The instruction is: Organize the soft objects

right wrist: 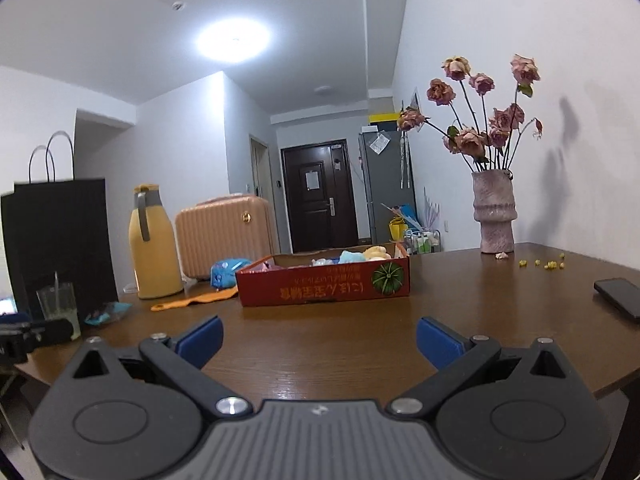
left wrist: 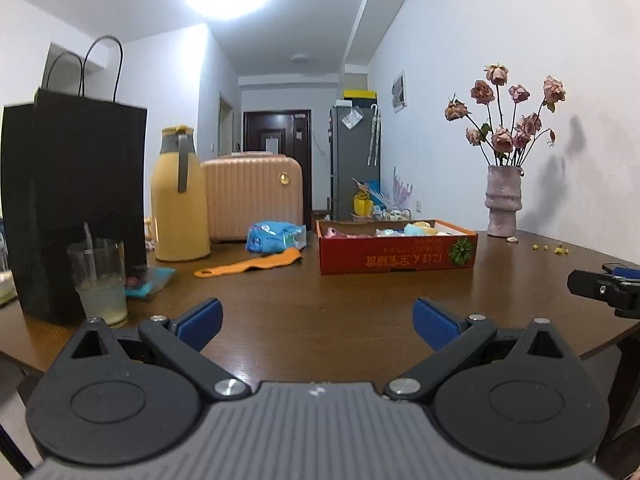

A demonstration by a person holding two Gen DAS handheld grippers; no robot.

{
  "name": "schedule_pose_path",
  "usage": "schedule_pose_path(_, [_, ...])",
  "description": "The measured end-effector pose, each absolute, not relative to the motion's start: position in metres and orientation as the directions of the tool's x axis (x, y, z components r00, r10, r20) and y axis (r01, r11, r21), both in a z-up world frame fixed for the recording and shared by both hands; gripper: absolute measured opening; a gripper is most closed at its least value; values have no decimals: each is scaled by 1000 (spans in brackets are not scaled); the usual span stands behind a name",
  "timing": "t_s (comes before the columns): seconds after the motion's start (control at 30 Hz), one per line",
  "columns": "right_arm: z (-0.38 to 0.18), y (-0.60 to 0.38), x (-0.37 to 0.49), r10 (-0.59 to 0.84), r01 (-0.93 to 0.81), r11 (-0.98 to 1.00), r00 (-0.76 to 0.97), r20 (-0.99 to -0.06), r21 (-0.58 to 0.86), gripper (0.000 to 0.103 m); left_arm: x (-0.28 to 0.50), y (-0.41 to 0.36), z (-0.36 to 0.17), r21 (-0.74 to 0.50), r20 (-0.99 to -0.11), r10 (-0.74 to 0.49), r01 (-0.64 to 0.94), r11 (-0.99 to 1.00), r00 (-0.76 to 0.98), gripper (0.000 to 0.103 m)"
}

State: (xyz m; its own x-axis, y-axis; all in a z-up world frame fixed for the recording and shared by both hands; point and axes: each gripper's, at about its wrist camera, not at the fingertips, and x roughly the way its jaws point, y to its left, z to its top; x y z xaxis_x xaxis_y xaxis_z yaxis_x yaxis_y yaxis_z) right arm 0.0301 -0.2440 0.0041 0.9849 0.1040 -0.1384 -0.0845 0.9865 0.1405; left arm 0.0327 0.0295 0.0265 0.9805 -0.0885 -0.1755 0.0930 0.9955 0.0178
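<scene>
Both tongs are hovering low over the near edge of the brown surface (left wrist: 320, 292), spread wide and holding nothing: left tongs (left wrist: 318, 322), right tongs (right wrist: 319, 340). The red cardboard box (left wrist: 396, 254) is sitting mid-surface, already carrying several soft toys (right wrist: 362, 255) in pale blue and yellow. Two soft items are lying outside it, to its left: a blue plush bundle (left wrist: 274, 235) just in front of the pink suitcase (left wrist: 252, 196), and a flat orange cloth piece (left wrist: 250, 265) nearer the operator. Whether the blue bundle is wrapped in plastic is not clear at this range.

Judged step: reaching for a loose item, probably with the left tongs, which are sitting closer to that side.

Notes for doing it well:
- The orange piece is lying flat; coming in low and pinching a raised fold looks better than pressing on the wood.
- The glass with straw (left wrist: 100, 280) and the yellow jug (left wrist: 178, 196) are standing nearby, so a path over the open middle is looking safer.
- Release should happen over the box interior, not its rim.
</scene>
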Motion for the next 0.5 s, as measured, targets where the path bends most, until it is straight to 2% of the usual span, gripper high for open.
schedule_pose_path(0.5, [9,-230,32,130,-118,988,983,-129,103,103,33,28,30,0,-155,-86,87,996,984,103])
